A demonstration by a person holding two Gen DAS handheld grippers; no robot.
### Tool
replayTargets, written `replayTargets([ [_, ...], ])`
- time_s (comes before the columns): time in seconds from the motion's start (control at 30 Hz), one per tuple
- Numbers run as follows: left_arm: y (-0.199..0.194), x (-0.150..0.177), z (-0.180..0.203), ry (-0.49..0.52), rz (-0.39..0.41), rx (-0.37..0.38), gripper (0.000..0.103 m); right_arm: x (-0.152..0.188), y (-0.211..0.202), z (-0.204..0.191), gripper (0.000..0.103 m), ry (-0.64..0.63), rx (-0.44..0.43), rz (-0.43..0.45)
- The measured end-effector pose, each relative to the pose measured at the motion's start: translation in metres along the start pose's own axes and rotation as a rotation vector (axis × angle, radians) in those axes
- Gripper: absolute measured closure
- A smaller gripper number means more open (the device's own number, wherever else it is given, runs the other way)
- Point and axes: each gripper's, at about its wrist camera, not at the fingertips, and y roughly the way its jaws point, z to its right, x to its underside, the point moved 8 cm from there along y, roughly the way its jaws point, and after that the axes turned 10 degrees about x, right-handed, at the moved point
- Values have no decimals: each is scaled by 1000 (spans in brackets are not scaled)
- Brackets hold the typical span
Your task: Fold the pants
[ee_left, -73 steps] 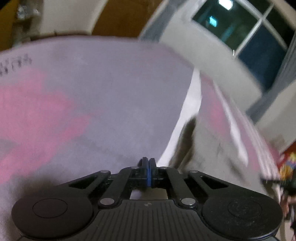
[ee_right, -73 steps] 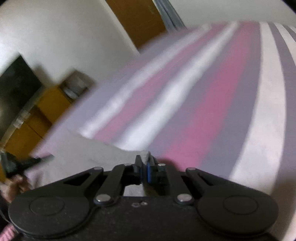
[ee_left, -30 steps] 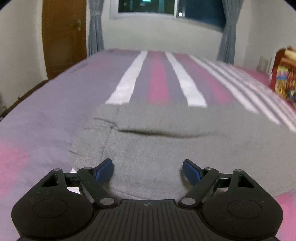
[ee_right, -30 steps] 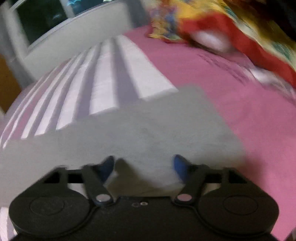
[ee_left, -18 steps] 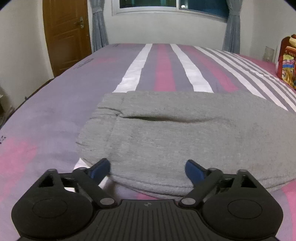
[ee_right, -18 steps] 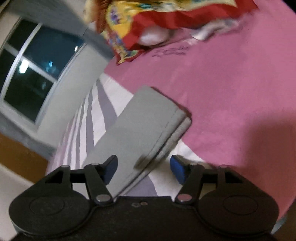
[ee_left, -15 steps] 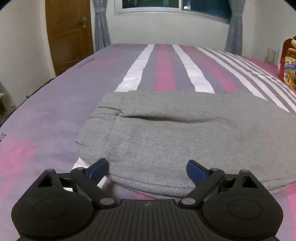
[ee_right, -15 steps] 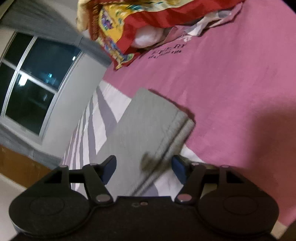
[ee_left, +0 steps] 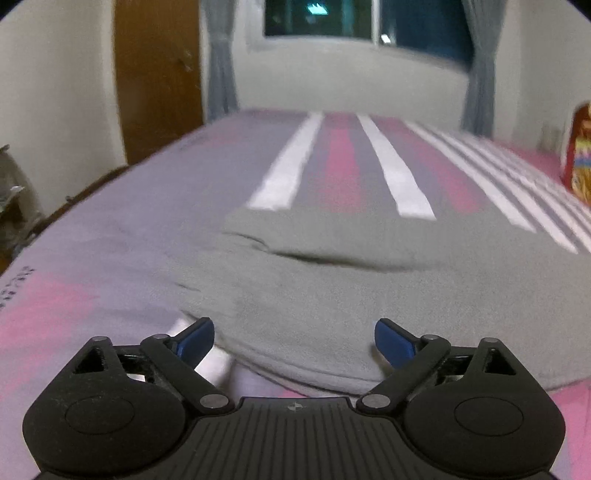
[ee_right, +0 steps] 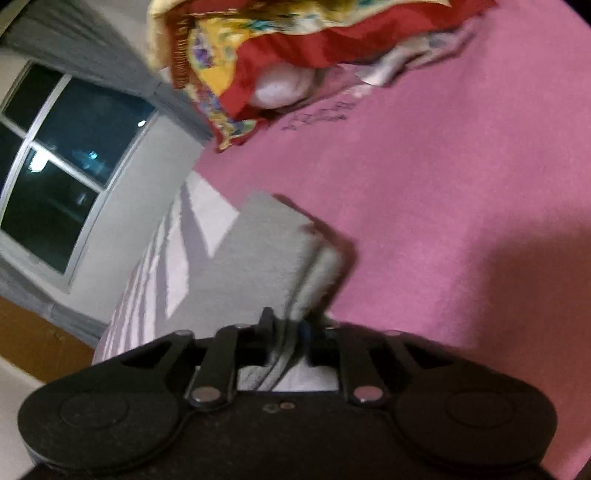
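Observation:
Grey pants (ee_left: 351, 288) lie folded lengthwise across the striped bed. My left gripper (ee_left: 294, 338) hovers over their near edge at the left end, open wide, its blue pads (ee_left: 195, 338) clear of the cloth. In the right wrist view the other end of the pants (ee_right: 266, 251) runs into my right gripper (ee_right: 286, 328). Its jaws are closing, and the layered grey edge is pinched between the fingers. This view is tilted and blurred.
The bed sheet (ee_left: 110, 258) is grey-purple with pink and white stripes, and plain pink (ee_right: 443, 221) on the right side. A red and yellow patterned blanket (ee_right: 295, 44) is heaped at the far right. A brown door (ee_left: 159, 81) and a dark window (ee_left: 351, 18) stand behind the bed.
My right gripper's jaws, which stood apart around the pants' end, have come together on the cloth. My left gripper has shifted a little over the near edge and stays open.

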Motion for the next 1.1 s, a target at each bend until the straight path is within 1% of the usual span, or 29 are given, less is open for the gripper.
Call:
replayTargets([
  [0.03,-5,1,-7,-23,18,-4,10,0,-1,-2,63,-18,-11,-8],
  [0.07,-8,4,-17,-68,24,5,10,0,-3,-5,57,-32,-24,-11],
  [0.1,-8,7,-24,-112,20,18,10,0,-4,-8,47,-44,-40,-13],
  [0.13,-6,11,-32,-156,15,29,10,0,-4,-10,42,-52,-49,-13],
  [0.2,0,17,-45,-230,1,48,10,0,-1,-14,39,-67,-39,-12],
  [0.23,4,19,-49,-259,-3,61,10,0,-3,-18,36,-72,-33,-11],
  [0.27,6,19,-51,-278,4,76,13,0,-2,-20,33,-76,-29,-9],
  [0.3,8,20,-51,-294,11,91,15,1,-2,-21,29,-80,-27,-7],
  [0.33,12,19,-53,-315,15,104,20,2,-2,-24,25,-85,-22,-4],
  [0.4,22,23,-56,-383,12,138,22,3,0,-28,21,-100,-9,0],
  [0.47,42,35,-63,-473,-50,169,22,5,0,-30,19,-109,2,3],
  [0.6,55,32,-64,-542,-35,276,22,4,1,-30,17,-91,7,11],
  [0.63,57,31,-66,-564,-32,288,25,3,2,-31,16,-88,5,12],
  [0.67,58,29,-70,-585,-18,283,55,2,4,-31,16,-90,4,10],
  [0.7,60,28,-77,-613,-8,276,63,2,6,-32,20,-93,4,8],
  [0.73,60,27,-81,-656,20,305,64,0,8,-33,65,-100,8,3],
  [0.77,59,27,-82,-653,38,309,64,-2,11,-33,96,-95,16,-13],
  [0.8,59,28,-78,-614,29,293,64,-7,9,-34,94,-76,13,-6],
  [0.83,60,32,-76,-575,14,276,64,-12,3,-39,94,-65,-30,21],
  [0.87,62,37,-76,-569,7,275,64,-15,-6,-45,94,-77,-73,58],
  [0.9,63,40,-78,-583,9,284,64,-15,-10,-47,94,-104,-68,81],
  [0.93,64,42,-79,-597,10,290,63,-12,-2,-41,94,-116,-12,61],
  [0.97,64,42,-79,-594,5,284,62,-5,13,-25,94,-88,67,-10],
  [1.0,62,41,-77,-585,-3,271,61,-1,22,-13,96,-41,76,-50],
  [1.03,59,38,-75,-571,-9,260,59,-1,23,-8,95,7,42,-48],
  [1.07,57,34,-71,-546,-20,241,54,-2,21,-6,94,33,19,-47],
  [1.1,53,30,-69,-517,-25,229,49,-2,19,-6,88,44,-3,-44],
])
